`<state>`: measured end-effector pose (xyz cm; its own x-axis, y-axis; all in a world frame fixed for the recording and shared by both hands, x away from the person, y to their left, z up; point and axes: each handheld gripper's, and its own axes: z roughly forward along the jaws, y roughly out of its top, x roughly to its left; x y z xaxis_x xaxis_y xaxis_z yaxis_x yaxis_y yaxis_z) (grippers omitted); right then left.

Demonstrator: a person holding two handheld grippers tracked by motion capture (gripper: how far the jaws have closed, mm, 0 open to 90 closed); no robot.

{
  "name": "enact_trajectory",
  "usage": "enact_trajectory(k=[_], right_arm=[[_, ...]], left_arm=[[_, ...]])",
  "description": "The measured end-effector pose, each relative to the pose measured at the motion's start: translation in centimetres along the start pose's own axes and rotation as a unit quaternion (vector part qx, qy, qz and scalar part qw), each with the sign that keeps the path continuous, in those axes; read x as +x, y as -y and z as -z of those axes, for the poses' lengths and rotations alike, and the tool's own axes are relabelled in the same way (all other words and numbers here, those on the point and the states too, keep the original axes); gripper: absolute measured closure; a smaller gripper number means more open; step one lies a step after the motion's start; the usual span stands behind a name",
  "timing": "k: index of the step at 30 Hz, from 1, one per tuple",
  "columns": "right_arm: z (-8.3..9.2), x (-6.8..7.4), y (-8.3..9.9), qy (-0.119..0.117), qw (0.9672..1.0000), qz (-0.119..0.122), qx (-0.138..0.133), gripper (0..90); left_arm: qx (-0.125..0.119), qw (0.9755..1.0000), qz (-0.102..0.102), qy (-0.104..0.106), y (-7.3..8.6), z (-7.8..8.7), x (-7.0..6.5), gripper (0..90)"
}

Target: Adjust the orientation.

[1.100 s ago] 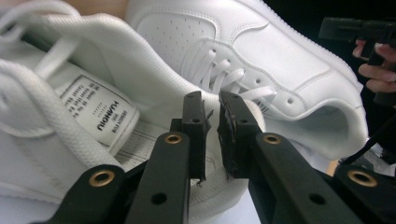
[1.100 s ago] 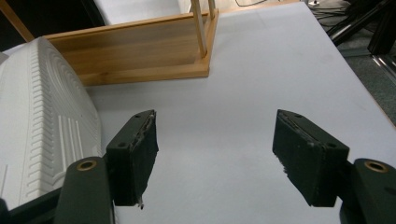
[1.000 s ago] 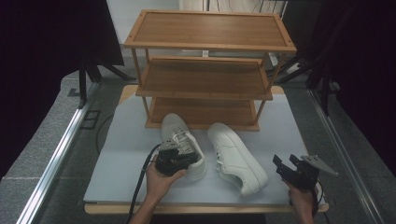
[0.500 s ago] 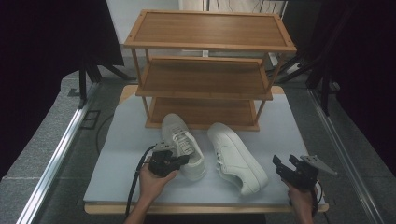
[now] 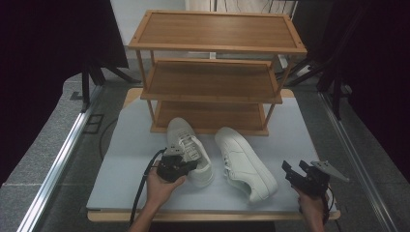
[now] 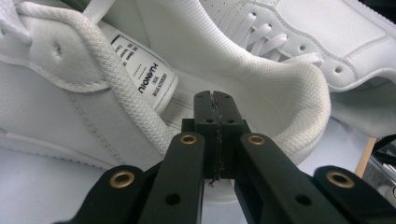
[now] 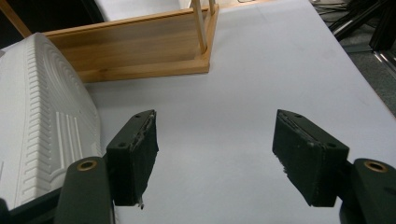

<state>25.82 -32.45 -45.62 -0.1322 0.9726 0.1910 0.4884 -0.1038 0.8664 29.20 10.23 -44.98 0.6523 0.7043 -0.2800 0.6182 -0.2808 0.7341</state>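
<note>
At the near left of the tabletop (image 5: pixel 125 159), the left gripper (image 5: pixel 189 166) pinches the heel collar of the left shoe (image 5: pixel 186 147), toe pointing far; the right gripper (image 5: pixel 296 170) hangs wide, idle.

left black two-jaw claw (image 6: pixel 215 105): brass rivets, black cable | right black two-jaw claw (image 7: pixel 215 154): worn pads, grey three-cornered plate

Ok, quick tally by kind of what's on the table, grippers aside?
Shoes: 2, white, the left shoe and the right shoe
Rack: 1, wooden, three shelves
Total: 3
</note>
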Motion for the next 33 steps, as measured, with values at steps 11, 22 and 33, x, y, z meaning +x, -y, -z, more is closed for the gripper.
enact_trajectory(k=[11, 22, 33], right_arm=[[0.4, -0.4, -0.1, 0.007, 0.9998, -0.013, -0.013, 31.2], [0.3, -0.5, -0.1, 0.006, 0.9998, -0.012, -0.011, 31.2], [0.2, -0.5, 0.0, 0.006, 0.9999, -0.011, -0.008, 31.1]], left_arm=[[0.019, 0.9998, -0.006, 0.0, 0.4, 0.9, 0.5, 90.0], [0.032, 0.9995, -0.007, -0.003, 0.1, 1.3, 0.9, 90.0], [0.032, 0.9992, 0.009, -0.024, 1.7, 4.1, 3.1, 90.0]])
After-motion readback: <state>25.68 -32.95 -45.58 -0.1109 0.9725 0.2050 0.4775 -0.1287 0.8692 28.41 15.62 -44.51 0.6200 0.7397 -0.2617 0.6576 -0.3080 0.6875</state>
